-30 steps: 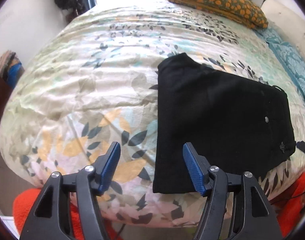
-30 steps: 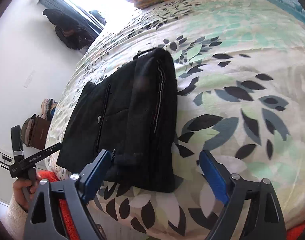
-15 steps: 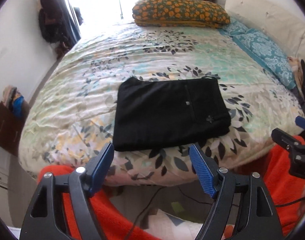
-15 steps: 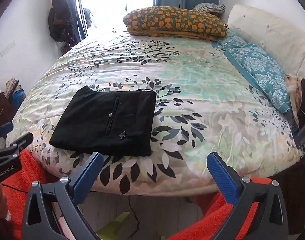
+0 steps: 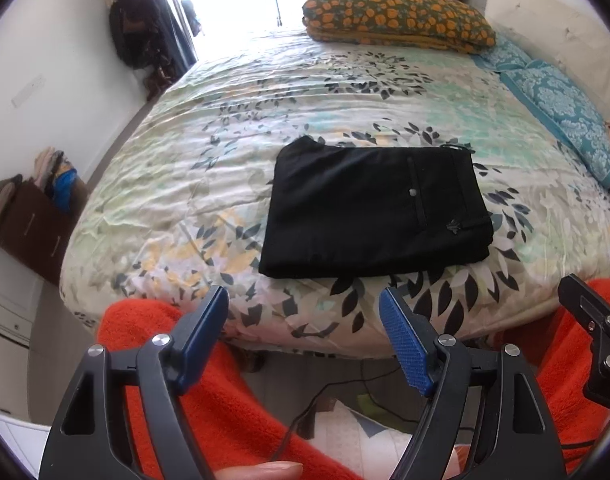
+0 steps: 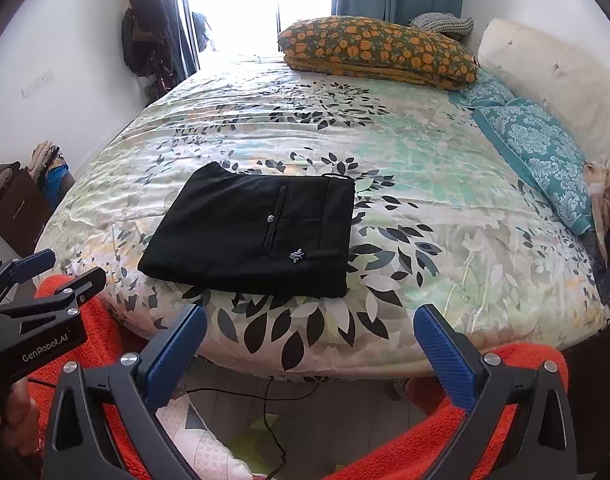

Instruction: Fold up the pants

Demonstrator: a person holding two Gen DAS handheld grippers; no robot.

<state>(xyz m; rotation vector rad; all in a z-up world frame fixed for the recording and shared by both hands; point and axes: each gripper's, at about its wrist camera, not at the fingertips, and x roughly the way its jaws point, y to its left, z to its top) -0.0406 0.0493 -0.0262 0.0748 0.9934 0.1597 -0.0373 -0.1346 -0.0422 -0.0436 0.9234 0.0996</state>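
The black pants [image 5: 369, 212] lie folded into a flat rectangle near the front edge of the bed, back pocket and button facing up; they also show in the right wrist view [image 6: 257, 236]. My left gripper [image 5: 305, 320] is open and empty, held off the bed below its front edge. My right gripper [image 6: 311, 336] is open and empty, also off the bed in front of it. The left gripper's body shows at the left of the right wrist view [image 6: 33, 304]. Neither gripper touches the pants.
The bed has a floral cover [image 6: 405, 152]. An orange-patterned pillow [image 6: 377, 52] and teal pillows [image 6: 545, 148] lie at the far and right sides. Orange fleece [image 5: 209, 400] and a black cable [image 6: 273, 432] over the floor are below the grippers. A wall and clothes pile [image 5: 49, 176] are left.
Both grippers have pulled back from the pants and off the bed, staying open. The folded pants have stayed in place on the cover.
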